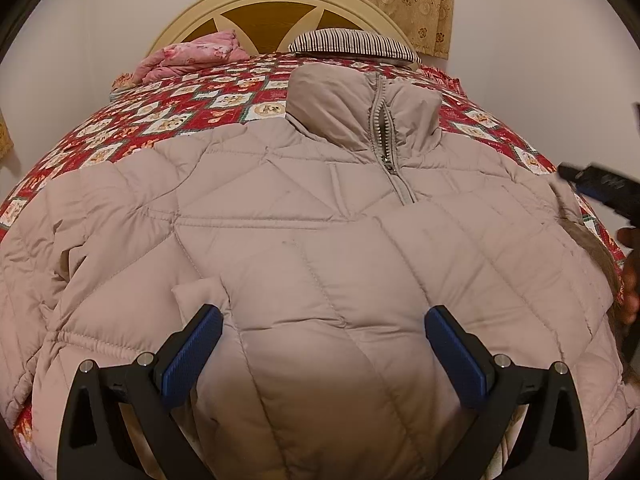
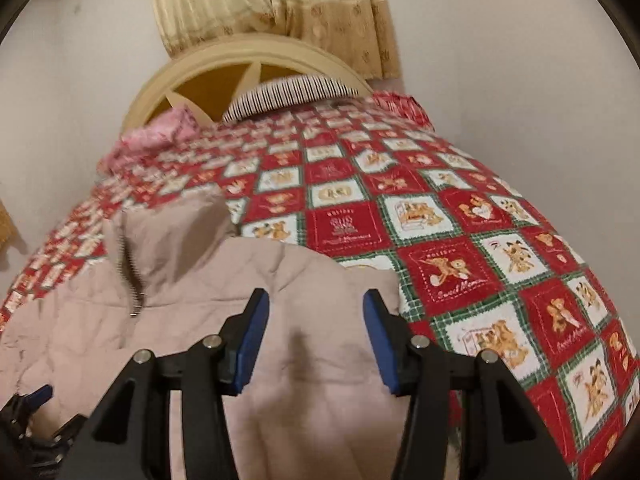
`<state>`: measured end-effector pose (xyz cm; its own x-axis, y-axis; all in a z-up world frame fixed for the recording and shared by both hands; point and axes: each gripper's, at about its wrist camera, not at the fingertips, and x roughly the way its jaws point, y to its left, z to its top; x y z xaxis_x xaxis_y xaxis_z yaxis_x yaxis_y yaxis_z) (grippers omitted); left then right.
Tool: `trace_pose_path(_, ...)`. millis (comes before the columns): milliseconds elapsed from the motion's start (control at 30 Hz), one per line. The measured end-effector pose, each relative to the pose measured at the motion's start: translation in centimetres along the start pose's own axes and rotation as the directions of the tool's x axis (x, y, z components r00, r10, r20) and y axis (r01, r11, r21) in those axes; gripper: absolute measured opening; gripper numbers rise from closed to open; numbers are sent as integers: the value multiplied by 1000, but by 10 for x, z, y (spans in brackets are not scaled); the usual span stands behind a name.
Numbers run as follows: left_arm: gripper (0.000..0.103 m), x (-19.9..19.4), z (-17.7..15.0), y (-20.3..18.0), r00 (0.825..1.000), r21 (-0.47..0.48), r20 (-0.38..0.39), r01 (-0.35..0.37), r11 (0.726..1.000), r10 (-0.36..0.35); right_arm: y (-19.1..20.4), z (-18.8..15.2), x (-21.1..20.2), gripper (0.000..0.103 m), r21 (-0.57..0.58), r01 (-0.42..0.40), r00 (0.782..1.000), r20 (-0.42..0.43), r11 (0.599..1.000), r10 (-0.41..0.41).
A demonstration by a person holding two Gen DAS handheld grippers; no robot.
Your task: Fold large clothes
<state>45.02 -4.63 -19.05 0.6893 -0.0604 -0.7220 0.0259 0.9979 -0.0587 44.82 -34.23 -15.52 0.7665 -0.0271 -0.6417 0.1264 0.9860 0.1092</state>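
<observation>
The beige puffer jacket point(image 1: 320, 240) lies front-up on the bed point(image 2: 460, 240), collar at 12 o'clock, folding barely begun. Left tool point(image 1: 324, 344) wide, empty; right tool point(image 2: 316, 340) half-spread above the shoulder.

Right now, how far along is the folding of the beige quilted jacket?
Done: the beige quilted puffer jacket lies front up, zipped, across the red patchwork bedspread, a sleeve apparently tucked over its lower left. In hand: nothing; the left gripper and right gripper hover open above it. Left: apparently the remaining folds; the body is still spread flat.
</observation>
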Motion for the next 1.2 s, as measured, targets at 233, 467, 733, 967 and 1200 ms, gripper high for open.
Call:
trace_pose_path(233, 102, 0, 0, 0, 1000, 1, 0, 0, 1000, 0, -20, -20, 44, 54, 74, 2, 990, -144, 997, 9)
trace_pose_path(467, 102, 1, -1, 0, 1000, 6, -4, -6, 1000, 6, -16, -26, 43, 55, 48, 26, 989, -145, 999, -19)
trace_pose_path(733, 102, 1, -1, 1, 1000, 6, -5, -6, 1000, 6, -9, -25, 48, 56, 10, 66, 986, -154, 998, -63)
trace_pose_path(967, 102, 3, -1, 1, 1000, 1, -14, -4, 1000, 4, 7, -13, 29, 59, -41, 121, 973, -192, 992, -127)
trace_pose_path(1200, 102, 3, 0, 2, 1000, -5, -13, 3, 1000, -3, 56, -44, -54, 74, -24, -48, 990, -131, 999, 45)
